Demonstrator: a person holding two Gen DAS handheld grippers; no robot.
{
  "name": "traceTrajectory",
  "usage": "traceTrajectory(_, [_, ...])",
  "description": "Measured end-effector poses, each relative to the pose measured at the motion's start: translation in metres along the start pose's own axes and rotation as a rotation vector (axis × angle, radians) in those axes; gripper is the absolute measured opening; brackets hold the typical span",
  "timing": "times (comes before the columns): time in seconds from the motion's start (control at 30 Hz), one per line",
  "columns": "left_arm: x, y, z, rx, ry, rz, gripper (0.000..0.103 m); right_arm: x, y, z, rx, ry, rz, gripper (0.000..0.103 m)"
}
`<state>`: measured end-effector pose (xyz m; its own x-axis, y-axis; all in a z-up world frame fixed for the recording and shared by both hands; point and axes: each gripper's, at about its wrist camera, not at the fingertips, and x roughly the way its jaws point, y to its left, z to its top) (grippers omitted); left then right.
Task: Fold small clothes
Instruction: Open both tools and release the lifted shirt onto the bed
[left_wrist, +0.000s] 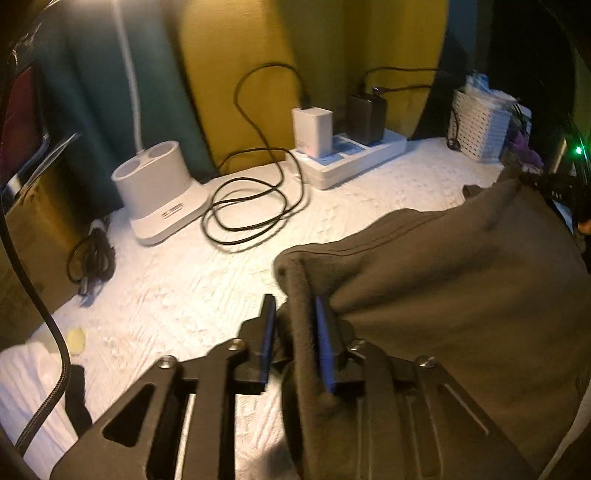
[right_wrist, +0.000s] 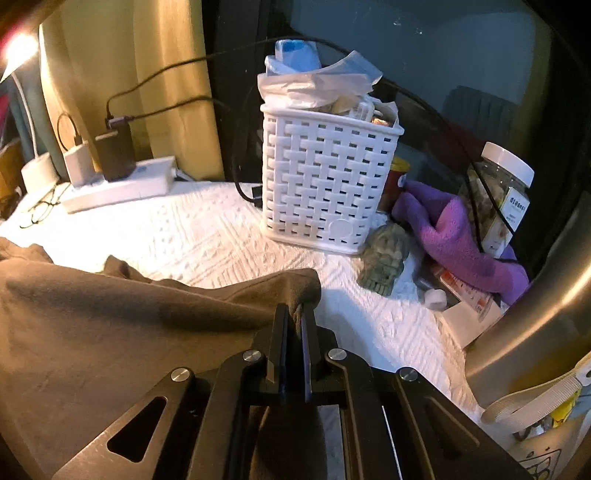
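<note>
- My left gripper (left_wrist: 295, 325) has a corner of the brown garment (left_wrist: 443, 295) between its fingers; the jaws stand fairly narrow with a fold of cloth running through the gap and lying against the right blue pad, while the left pad seems just clear of it.
- My right gripper (right_wrist: 294, 332) is pinched almost closed on another corner of the same brown garment (right_wrist: 110, 325), a small bunch of fabric showing just past the fingertips.
- From the left gripper the cloth stretches to the right and far side; from the right gripper it spreads to the left and near side, draping down over the white textured tabletop (right_wrist: 207, 236).
- The garment is plain grey-brown, soft and slightly fuzzy, with a stitched hem along its far edge and loose creases.
- Far from it stand a white basket (right_wrist: 325, 184), a power strip (left_wrist: 354, 162) with chargers, and a coiled black cable (left_wrist: 251, 206).
</note>
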<state>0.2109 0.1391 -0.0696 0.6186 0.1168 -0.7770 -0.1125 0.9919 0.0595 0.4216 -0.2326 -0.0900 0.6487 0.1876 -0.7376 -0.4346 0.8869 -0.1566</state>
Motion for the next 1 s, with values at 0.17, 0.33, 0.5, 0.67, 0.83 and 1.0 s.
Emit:
traceTrajectory(0.17, [-0.015,0.029,-0.007,-0.108,-0.006,-0.002,0.03,0.0,0.003,-0.003,-0.017,0.022,-0.036,0.008])
traceTrajectory(0.33, [-0.02,0.063,-0.015,-0.219,-0.001,0.022,0.03,-0.009,0.004,-0.006,-0.02,0.026,-0.067,0.009])
traceTrajectory(0.5, [-0.013,0.048,-0.007,-0.166,0.008,-0.018,0.03,-0.034,0.008,-0.005,-0.018,-0.01,-0.071,0.01])
traceTrajectory(0.67, [-0.002,0.012,0.002,-0.07,0.025,-0.052,0.036,-0.057,0.011,-0.008,0.004,-0.039,-0.068,0.081])
traceTrajectory(0.83, [0.008,-0.013,0.0,0.001,0.033,0.006,0.044,-0.078,0.02,-0.013,0.025,-0.081,-0.039,0.082])
traceTrajectory(1.0, [0.007,-0.015,-0.001,0.012,0.031,0.037,0.048,-0.103,0.041,-0.017,0.051,-0.144,0.046,0.082])
